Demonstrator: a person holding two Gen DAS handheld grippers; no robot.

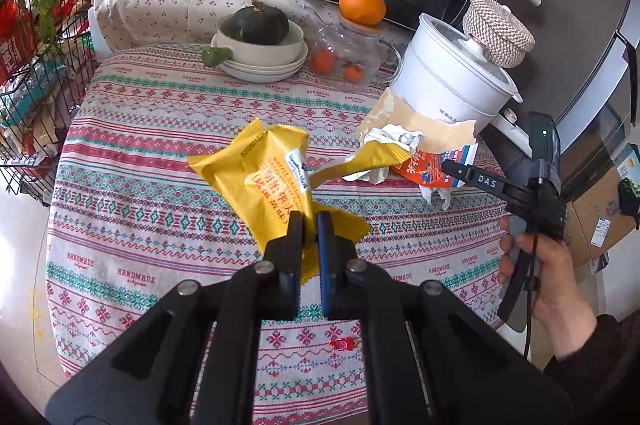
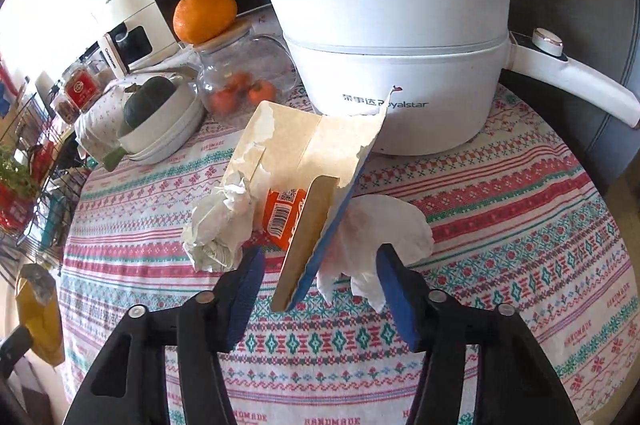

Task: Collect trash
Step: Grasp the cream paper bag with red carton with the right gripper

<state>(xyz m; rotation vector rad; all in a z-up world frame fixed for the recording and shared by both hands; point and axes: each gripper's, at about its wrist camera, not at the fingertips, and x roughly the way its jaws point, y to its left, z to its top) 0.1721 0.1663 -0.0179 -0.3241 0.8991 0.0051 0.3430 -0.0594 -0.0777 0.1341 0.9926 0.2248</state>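
Observation:
My left gripper (image 1: 310,225) is shut on a yellow snack wrapper (image 1: 260,169) and holds it above the patterned tablecloth (image 1: 160,225). The wrapper also shows at the left edge of the right wrist view (image 2: 38,317). My right gripper (image 2: 320,265) is open, its jaws on either side of a torn cardboard box (image 2: 316,161) with an orange printed side. A crumpled white tissue (image 2: 220,225) lies left of the box and another white tissue (image 2: 384,229) lies right of it. In the left wrist view the right gripper (image 1: 460,171) reaches the box (image 1: 420,129).
A white electric pot (image 2: 392,57) stands just behind the box. A glass jar (image 2: 236,81) with an orange (image 2: 204,13) on its lid and a bowl with a green squash (image 1: 260,37) stand further back. A wire rack (image 1: 36,97) is at the left. A small red scrap (image 1: 342,344) lies on the cloth.

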